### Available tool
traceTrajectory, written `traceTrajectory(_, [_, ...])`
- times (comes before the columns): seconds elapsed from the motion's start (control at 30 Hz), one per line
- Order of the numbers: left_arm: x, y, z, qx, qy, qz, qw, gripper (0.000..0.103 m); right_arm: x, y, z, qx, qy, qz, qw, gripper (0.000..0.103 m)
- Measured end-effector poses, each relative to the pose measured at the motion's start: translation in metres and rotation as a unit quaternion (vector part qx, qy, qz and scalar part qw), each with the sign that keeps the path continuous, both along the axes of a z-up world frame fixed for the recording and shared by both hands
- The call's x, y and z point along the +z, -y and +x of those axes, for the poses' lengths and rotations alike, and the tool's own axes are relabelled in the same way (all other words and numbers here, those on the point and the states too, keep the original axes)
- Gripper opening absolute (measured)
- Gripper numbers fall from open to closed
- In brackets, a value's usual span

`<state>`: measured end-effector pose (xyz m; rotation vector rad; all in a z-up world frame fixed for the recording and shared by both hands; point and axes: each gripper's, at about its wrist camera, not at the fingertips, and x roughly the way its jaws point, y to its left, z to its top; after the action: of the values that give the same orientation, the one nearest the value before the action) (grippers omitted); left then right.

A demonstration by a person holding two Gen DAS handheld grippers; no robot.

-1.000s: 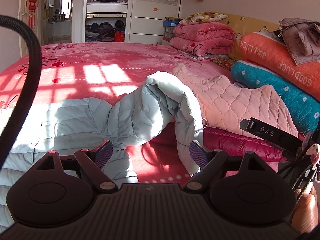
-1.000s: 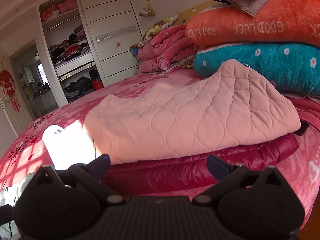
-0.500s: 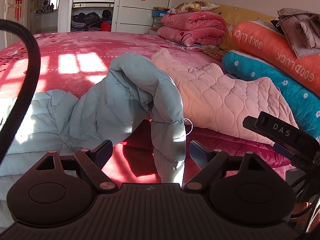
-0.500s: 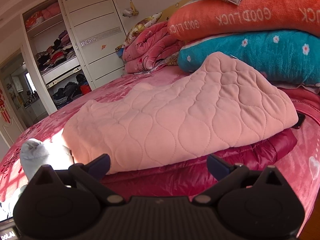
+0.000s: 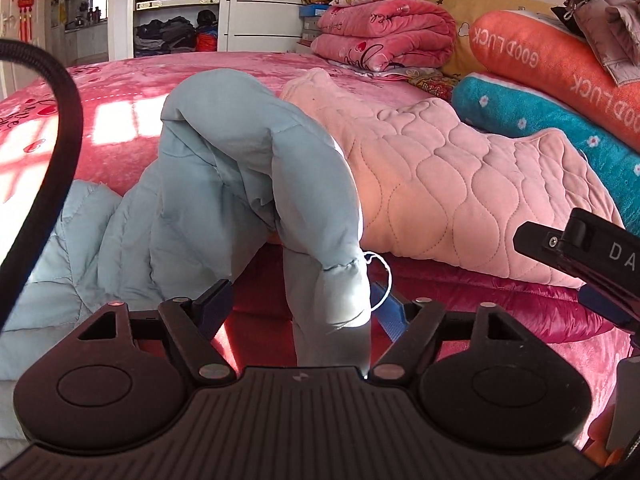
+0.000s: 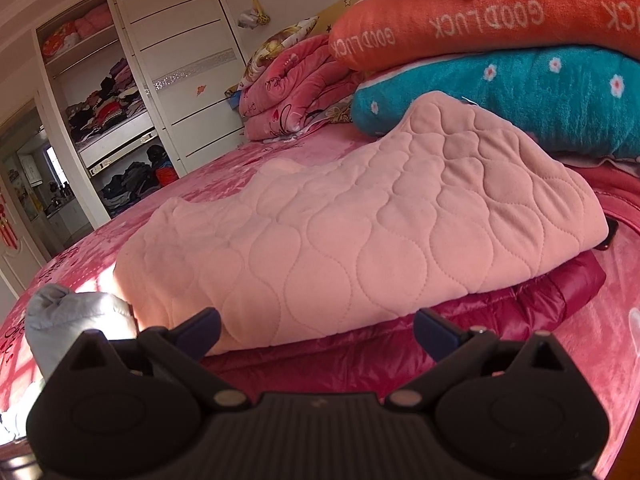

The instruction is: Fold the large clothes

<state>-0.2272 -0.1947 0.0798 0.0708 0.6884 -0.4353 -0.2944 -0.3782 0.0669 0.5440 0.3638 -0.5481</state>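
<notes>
While the pale blue jacket's sleeve (image 5: pixel 332 292) hangs upright between my closing left gripper (image 5: pixel 302 304) jaws at lower centre, not yet pinched, my right gripper (image 6: pixel 316 330) stays released.

— What covers the bed (image 5: pixel 168 80)?

— A pink plush spread, velvety, with a soft sheen where sunlight falls near its far left edge.

— And the garments?

— The pale blue jacket (image 5: pixel 224 184) is matt quilted cloth, lightly puffed. The pink quilted garment (image 6: pixel 360 240) looks brushed and soft, stitched in wavy lines. Beneath it the magenta down jacket (image 6: pixel 520 308) is slick and glossy.

— The pillows at the head edge?

— Fuzzy fleece, one orange pillow (image 6: pixel 500 12), one teal pillow (image 6: pixel 520 96).

— The tools?

— The left gripper (image 5: pixel 304 304) and right gripper (image 6: pixel 316 328) are matt black plastic, ribbed bodies, small metal pins, blue pads (image 6: pixel 200 326).
</notes>
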Motion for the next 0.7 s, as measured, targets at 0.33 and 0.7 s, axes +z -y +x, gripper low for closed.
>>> traceTrajectory(0.33, [0.000, -0.003, 0.002, -0.004, -0.001, -0.006, 1.0000, 0.013, -0.001, 0.001, 0.006, 0.004, -0.006, 0.006, 1.000, 0.102])
traceTrajectory(0.7, [0.038, -0.030, 0.004, -0.001, 0.007, -0.074, 0.9972, 0.008, -0.001, -0.003, 0.012, 0.009, -0.011, 0.001, 1.000, 0.102])
